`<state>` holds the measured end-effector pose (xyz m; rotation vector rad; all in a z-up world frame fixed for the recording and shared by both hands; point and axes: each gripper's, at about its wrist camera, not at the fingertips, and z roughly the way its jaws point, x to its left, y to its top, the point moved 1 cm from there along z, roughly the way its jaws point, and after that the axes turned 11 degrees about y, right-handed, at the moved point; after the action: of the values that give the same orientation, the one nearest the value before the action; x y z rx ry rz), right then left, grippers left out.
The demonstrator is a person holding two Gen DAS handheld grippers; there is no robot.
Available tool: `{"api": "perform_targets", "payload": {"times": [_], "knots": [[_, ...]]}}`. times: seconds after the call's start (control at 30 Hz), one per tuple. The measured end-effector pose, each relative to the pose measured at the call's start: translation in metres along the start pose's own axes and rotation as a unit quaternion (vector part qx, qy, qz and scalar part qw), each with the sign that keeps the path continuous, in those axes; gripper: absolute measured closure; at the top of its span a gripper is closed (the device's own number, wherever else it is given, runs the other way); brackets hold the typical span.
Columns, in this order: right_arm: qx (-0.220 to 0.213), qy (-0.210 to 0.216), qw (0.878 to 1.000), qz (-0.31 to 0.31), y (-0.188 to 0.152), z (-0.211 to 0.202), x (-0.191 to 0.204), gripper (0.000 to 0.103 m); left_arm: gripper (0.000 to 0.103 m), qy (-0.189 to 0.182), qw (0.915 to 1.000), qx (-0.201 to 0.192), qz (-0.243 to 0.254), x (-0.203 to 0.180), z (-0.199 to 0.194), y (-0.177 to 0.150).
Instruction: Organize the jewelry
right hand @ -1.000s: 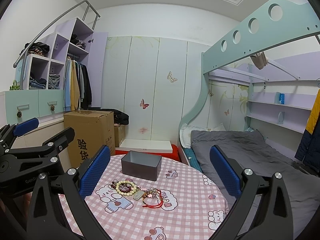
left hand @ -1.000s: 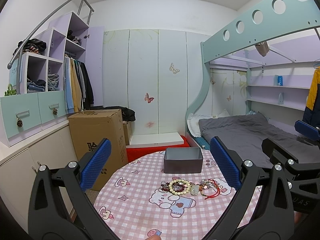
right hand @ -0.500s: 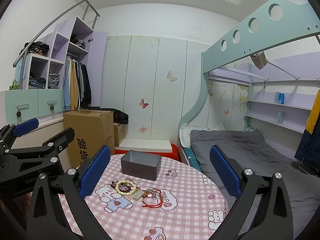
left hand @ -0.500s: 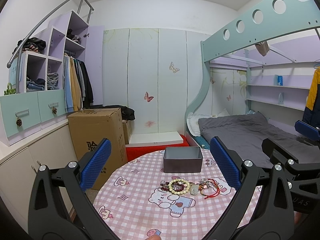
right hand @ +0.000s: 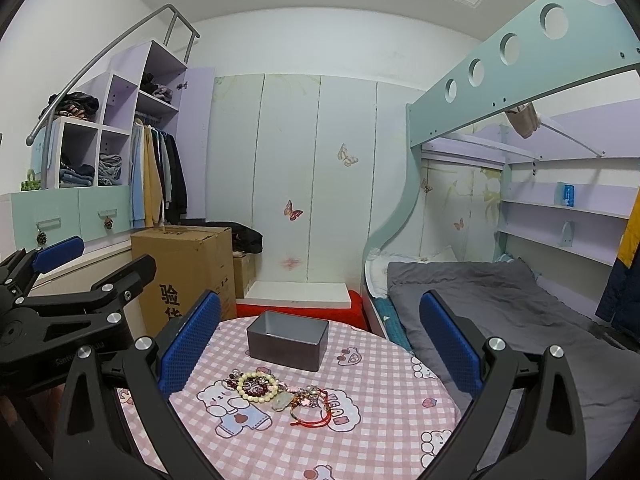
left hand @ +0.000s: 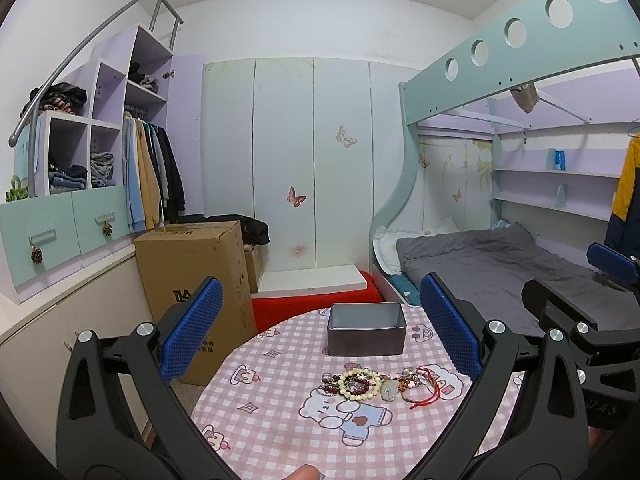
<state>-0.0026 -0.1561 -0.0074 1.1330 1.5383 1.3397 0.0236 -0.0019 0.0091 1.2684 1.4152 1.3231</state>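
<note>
A heap of jewelry lies mid-table on the pink checked cloth: a cream bead bracelet (left hand: 359,384) (right hand: 258,386) over dark red beads, a pale jade pendant (left hand: 388,390) (right hand: 281,401) and red cord bracelets (left hand: 423,390) (right hand: 314,412). Behind it stands an open, empty grey box (left hand: 366,329) (right hand: 288,339). My left gripper (left hand: 320,336) is open, held above the table's near side, nothing between its blue pads. My right gripper (right hand: 320,340) is open too and holds nothing. Each gripper shows at the edge of the other's view.
The round table (left hand: 280,432) (right hand: 380,432) drops off at left and far side. A tall cardboard box (left hand: 196,280) stands left of it, low cabinets and a wardrobe behind. A bunk bed with grey bedding (right hand: 500,308) fills the right.
Both views have barely shifted; the jewelry and the box lie where they were, and both grippers remain open.
</note>
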Motion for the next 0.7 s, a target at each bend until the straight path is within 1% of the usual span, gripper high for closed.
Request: {"api": "perform_targets", "payload": {"times": [0.17, 0.27, 0.37, 0.57, 0.67, 0.7], "knots": [[0.011, 0.022, 1.000, 0.014, -0.001, 0.011, -0.003, 0.007, 0.006, -0.014, 0.9997, 0.018, -0.011, 0.001, 0.012, -0.003], [0.021, 0.033, 0.999, 0.018, -0.004, 0.019, -0.004, 0.007, 0.006, -0.009, 0.9995, 0.031, -0.001, -0.003, 0.022, -0.005], [0.033, 0.031, 0.999, 0.021, -0.008, 0.029, -0.007, 0.007, 0.006, -0.007, 0.9991, 0.039, 0.010, -0.008, 0.033, -0.011], [0.059, 0.033, 0.997, 0.032, -0.016, 0.048, -0.016, 0.007, 0.006, -0.026, 0.9966, 0.075, 0.021, -0.015, 0.058, -0.022], [0.077, 0.022, 0.996, 0.038, -0.023, 0.058, -0.024, 0.007, 0.006, -0.039, 0.9935, 0.103, 0.029, -0.018, 0.073, -0.030], [0.085, 0.017, 0.995, 0.040, -0.026, 0.062, -0.028, 0.007, 0.006, -0.045, 0.9913, 0.119, 0.032, -0.019, 0.081, -0.036]]}}
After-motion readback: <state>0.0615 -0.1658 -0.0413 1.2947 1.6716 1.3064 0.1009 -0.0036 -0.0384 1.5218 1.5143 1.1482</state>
